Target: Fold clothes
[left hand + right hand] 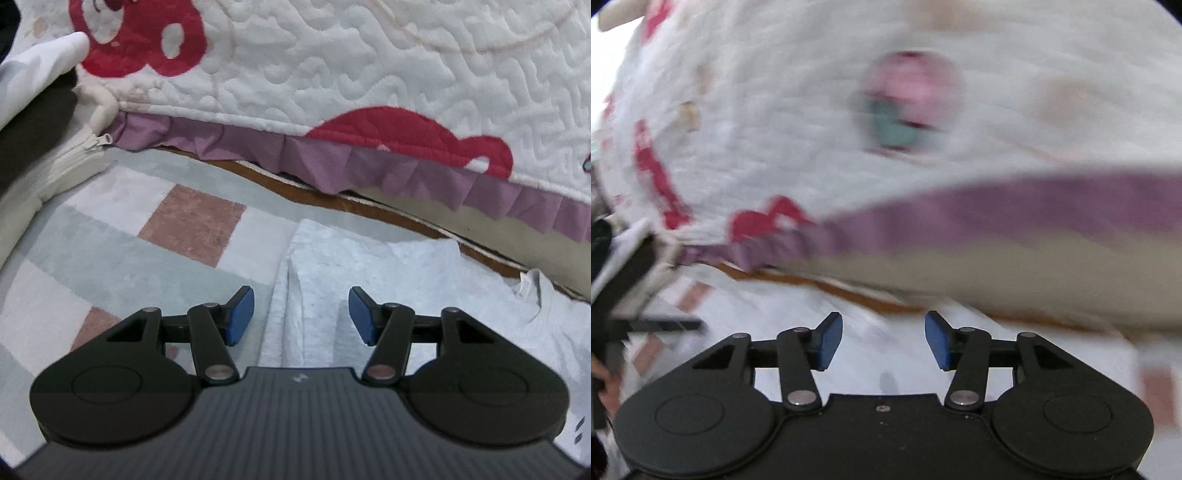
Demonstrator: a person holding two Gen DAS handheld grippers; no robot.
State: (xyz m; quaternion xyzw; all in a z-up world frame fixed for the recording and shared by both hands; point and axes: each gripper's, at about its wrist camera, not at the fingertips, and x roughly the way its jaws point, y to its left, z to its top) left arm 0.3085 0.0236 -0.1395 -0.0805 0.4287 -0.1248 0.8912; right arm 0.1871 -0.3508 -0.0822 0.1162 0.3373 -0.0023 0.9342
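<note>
On the far left of the left wrist view a heap of white and dark cloth (33,110) lies against a cream zippered piece (70,162). Beside it spreads the checkered rug (122,236) in pale green, white and dusty pink squares. The left gripper (301,317) hangs over the rug with its blue pads (242,314) well apart and nothing between them, released. Under and to the right of it lies the light grey garment (369,266), flat on the rug with a long fold along its left edge and its neck opening toward the right. Behind everything runs the white quilted bedspread (369,66) with red cartoon shapes and a purple ruffle (406,166) along its lower edge.

The right wrist view is smeared. The right gripper (883,341) stands open too, with empty air between its pads. Below it is a pale surface, probably the same grey garment (879,332), though the blur leaves that unsure. The bedspread (775,110) and ruffle (1034,206) fill the top.
</note>
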